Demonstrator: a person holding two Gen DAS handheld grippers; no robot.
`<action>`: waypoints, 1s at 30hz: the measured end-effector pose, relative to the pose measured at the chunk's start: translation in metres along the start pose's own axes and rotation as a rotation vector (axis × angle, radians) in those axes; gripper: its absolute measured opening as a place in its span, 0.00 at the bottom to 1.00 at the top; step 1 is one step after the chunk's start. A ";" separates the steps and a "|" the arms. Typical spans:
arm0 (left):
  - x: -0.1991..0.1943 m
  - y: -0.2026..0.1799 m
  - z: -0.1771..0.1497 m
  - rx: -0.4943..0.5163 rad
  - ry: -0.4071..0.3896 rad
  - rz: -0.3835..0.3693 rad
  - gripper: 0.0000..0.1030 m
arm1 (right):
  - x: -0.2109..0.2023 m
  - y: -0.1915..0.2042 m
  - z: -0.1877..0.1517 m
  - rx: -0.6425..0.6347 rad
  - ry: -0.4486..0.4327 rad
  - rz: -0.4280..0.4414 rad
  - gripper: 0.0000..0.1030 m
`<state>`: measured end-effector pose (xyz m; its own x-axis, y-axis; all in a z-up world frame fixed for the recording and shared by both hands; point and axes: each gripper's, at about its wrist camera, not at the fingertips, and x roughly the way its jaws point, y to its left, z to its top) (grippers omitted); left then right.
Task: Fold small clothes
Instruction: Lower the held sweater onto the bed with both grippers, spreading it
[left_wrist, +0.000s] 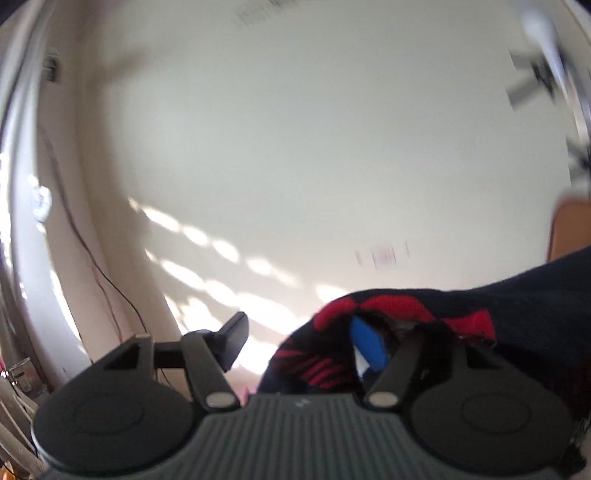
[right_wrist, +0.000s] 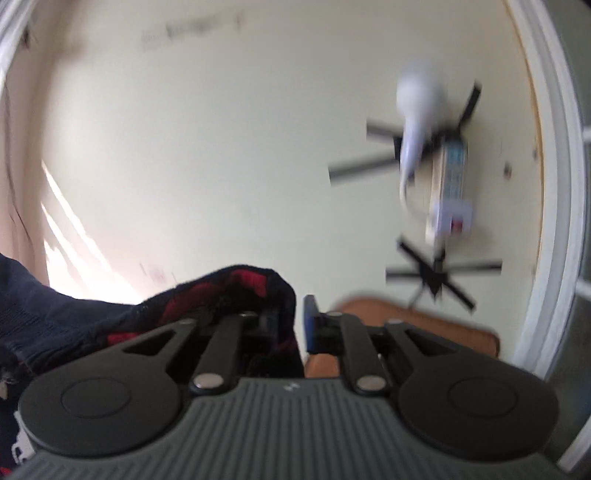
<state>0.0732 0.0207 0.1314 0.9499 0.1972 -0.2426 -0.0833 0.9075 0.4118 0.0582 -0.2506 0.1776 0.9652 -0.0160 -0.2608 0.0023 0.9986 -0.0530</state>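
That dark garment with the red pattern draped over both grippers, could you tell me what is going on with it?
A person is working a dark garment with red pattern with two handheld grippers. Both stand open. The cloth lies draped over the right finger of the left gripper and over the left finger of the right gripper, not pinched by either. Both cameras are blurred and face a pale wall. No fold shows yet.

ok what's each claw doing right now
left claw: open, dark red-patterned garment draped over one finger
right claw: open, same garment draped over one finger
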 end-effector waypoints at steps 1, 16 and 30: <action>0.028 -0.023 -0.029 0.097 0.121 0.023 0.45 | 0.033 0.002 -0.028 -0.004 0.115 -0.065 0.49; 0.030 0.002 -0.046 -0.328 0.414 -0.642 0.47 | 0.068 0.011 -0.082 0.453 0.491 0.515 0.43; 0.153 -0.078 -0.038 -0.461 0.643 -0.674 0.19 | 0.173 0.032 -0.086 0.533 0.550 0.492 0.39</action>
<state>0.2137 -0.0061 0.0282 0.5132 -0.3655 -0.7766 0.1693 0.9301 -0.3259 0.2032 -0.2260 0.0482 0.6288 0.5325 -0.5667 -0.1243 0.7882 0.6027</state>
